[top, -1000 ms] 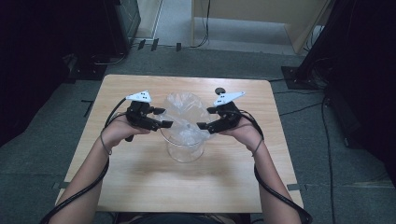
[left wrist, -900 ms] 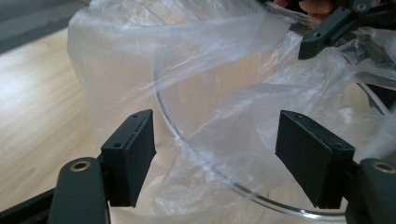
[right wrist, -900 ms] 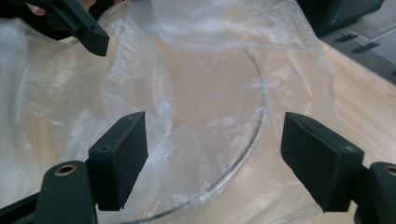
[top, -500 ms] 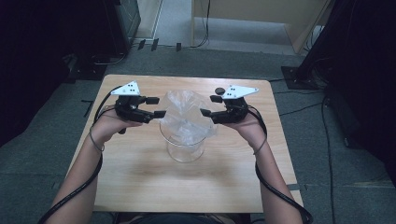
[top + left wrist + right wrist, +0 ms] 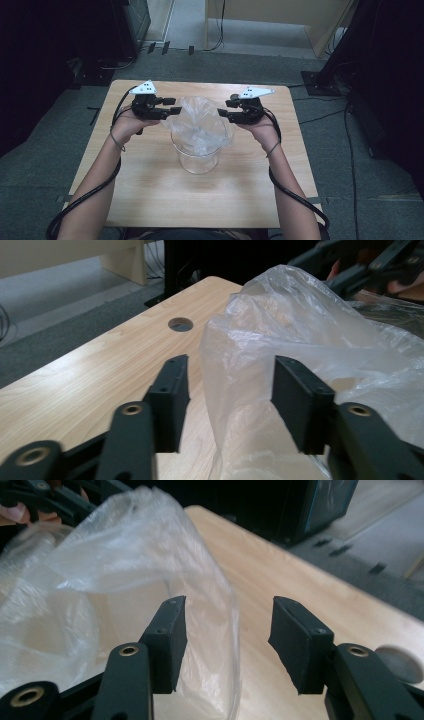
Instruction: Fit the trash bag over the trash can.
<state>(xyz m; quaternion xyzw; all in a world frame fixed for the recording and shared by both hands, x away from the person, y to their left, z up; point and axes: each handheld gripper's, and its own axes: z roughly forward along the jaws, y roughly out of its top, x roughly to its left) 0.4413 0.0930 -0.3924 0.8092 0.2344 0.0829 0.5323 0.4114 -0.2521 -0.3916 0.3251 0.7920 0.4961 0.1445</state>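
Note:
A clear plastic bag (image 5: 200, 122) sits in a glass bowl (image 5: 200, 161) at the middle of the wooden table (image 5: 150, 200), its mouth standing above the rim. My left gripper (image 5: 172, 106) is at the bag's left edge and my right gripper (image 5: 223, 109) at its right edge. In the left gripper view the bag's edge (image 5: 240, 365) lies between the jaws of my left gripper (image 5: 227, 400), and the pads are clear of it. In the right gripper view the bag's edge (image 5: 220, 610) lies inside my right gripper (image 5: 227, 640) the same way. Both pairs of jaws have just been closing.
A round hole (image 5: 180, 324) is cut in the tabletop near the far edge, and it appears again (image 5: 397, 662) beside my right jaw. Cables trail from both grippers along the forearms. Dark cabinets and a wooden unit (image 5: 270, 20) stand on the floor beyond the table.
Both hands have moved a little farther up the table and apart. Both pairs of jaws have narrowed around the bag's edges, and the bag's mouth now stands wider and taller.

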